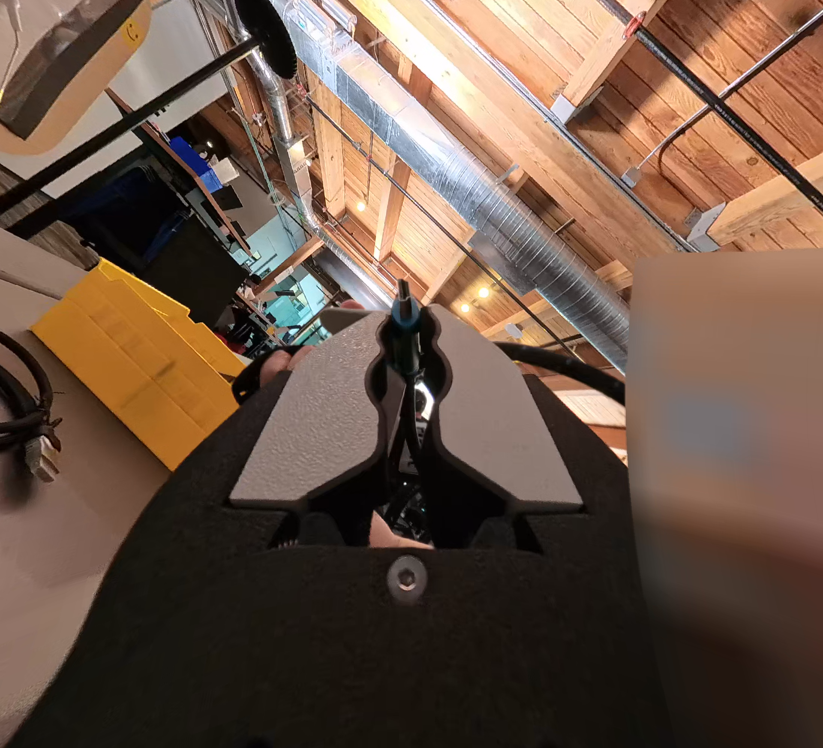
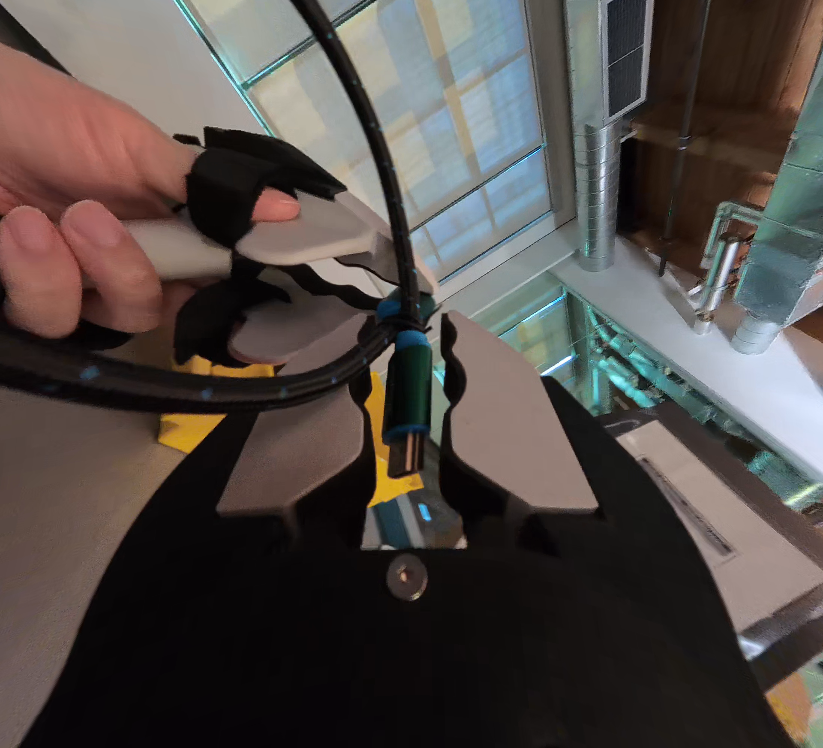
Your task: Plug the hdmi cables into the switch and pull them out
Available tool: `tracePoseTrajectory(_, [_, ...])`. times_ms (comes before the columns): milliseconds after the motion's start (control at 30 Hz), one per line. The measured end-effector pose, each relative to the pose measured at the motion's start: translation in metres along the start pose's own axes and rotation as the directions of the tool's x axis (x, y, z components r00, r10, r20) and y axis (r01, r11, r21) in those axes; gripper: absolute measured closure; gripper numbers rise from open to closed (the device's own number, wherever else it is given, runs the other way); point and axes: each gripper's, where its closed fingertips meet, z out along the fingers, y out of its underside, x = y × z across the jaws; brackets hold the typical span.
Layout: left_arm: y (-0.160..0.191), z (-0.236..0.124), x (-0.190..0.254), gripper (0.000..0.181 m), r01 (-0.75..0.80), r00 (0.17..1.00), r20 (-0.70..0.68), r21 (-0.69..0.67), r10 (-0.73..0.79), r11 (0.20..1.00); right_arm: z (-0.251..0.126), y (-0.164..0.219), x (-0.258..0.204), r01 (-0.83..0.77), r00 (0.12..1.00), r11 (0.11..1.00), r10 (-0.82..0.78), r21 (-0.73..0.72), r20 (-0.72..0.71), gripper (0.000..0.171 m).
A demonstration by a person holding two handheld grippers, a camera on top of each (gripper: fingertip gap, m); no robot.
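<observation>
A black braided HDMI cable [image 2: 311, 36] is bundled with a tie. My left gripper [image 1: 403, 312] points at the ceiling and is shut on one dark plug with a blue collar [image 1: 403, 319]. In the right wrist view the left gripper [image 2: 392, 299], held by a hand, grips at the bundle's tie. The cable's other plug [image 2: 407, 405] hangs between the fingers of my right gripper [image 2: 407, 319]. Those fingers stand apart with a small gap on each side. A small device with a blue light [image 2: 421, 515], perhaps the switch, shows below through the gap.
A yellow bin [image 1: 133, 361] sits on the beige table [image 1: 67, 548], also in the right wrist view [image 2: 187, 428]. A second coiled dark cable [image 1: 22, 405] with a grey plug [image 1: 42, 457] lies at the table's left. Ceiling beams and ducts are overhead. Both grippers' tips are close together, under 4 cm apart.
</observation>
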Motion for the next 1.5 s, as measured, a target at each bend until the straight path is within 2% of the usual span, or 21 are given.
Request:
tracePoseTrajectory(100, [-0.004,-0.001,0.003,0.17,-0.026,1.0,-0.017,0.025,0.026,0.999,0.005,-0.001,-0.005,-0.228,0.972,0.974,0.228,-0.005,0.059,0.142])
tracePoseTrajectory(200, [-0.012,-0.004,0.008,0.17,-0.04,0.999,-0.033,0.062,0.042,0.997,0.011,0.005,-0.001,-0.503,0.86,0.863,0.505,-0.04,0.076,0.133])
tracePoseTrajectory(300, [-0.018,-0.006,0.013,0.171,-0.04,0.998,-0.052,0.111,0.046,0.993,0.01,0.006,0.008,-0.635,0.772,0.772,0.635,0.008,0.032,0.128])
tracePoseTrajectory(500, [-0.017,-0.003,0.014,0.17,0.142,0.982,-0.149,0.148,-0.119,0.979,0.007,0.004,0.008,-0.457,0.885,0.888,0.459,0.041,-0.076,0.121])
tracePoseTrajectory(633, [-0.018,-0.005,0.01,0.17,0.208,0.967,-0.187,0.172,-0.175,0.963,0.006,0.004,0.005,-0.484,0.873,0.873,0.487,0.057,-0.039,0.121])
tracePoseTrajectory(767, [-0.017,-0.002,0.007,0.17,0.153,0.981,-0.148,0.183,-0.127,0.971,0.004,-0.003,0.004,-0.529,0.846,0.84,0.534,0.116,-0.008,0.123])
tracePoseTrajectory(967, [-0.016,-0.002,0.004,0.17,0.104,0.991,-0.106,0.21,-0.083,0.972,0.003,-0.002,0.012,-0.461,0.878,0.883,0.468,0.088,-0.102,0.132])
tracePoseTrajectory(1067, [-0.013,-0.002,0.001,0.17,0.094,0.994,-0.07,0.206,-0.081,0.974,0.001,-0.001,0.014,-0.436,0.891,0.896,0.443,0.085,-0.101,0.133])
tracePoseTrajectory(1267, [-0.01,0.0,0.009,0.17,0.029,0.999,-0.038,0.132,-0.024,0.991,-0.001,-0.01,0.012,-0.467,0.884,0.881,0.464,0.079,0.059,0.144])
tracePoseTrajectory(1500, [-0.004,-0.001,0.023,0.17,-0.055,0.996,-0.068,-0.03,0.053,0.998,-0.007,-0.023,0.017,-0.658,0.737,0.748,0.617,0.087,0.277,0.149])
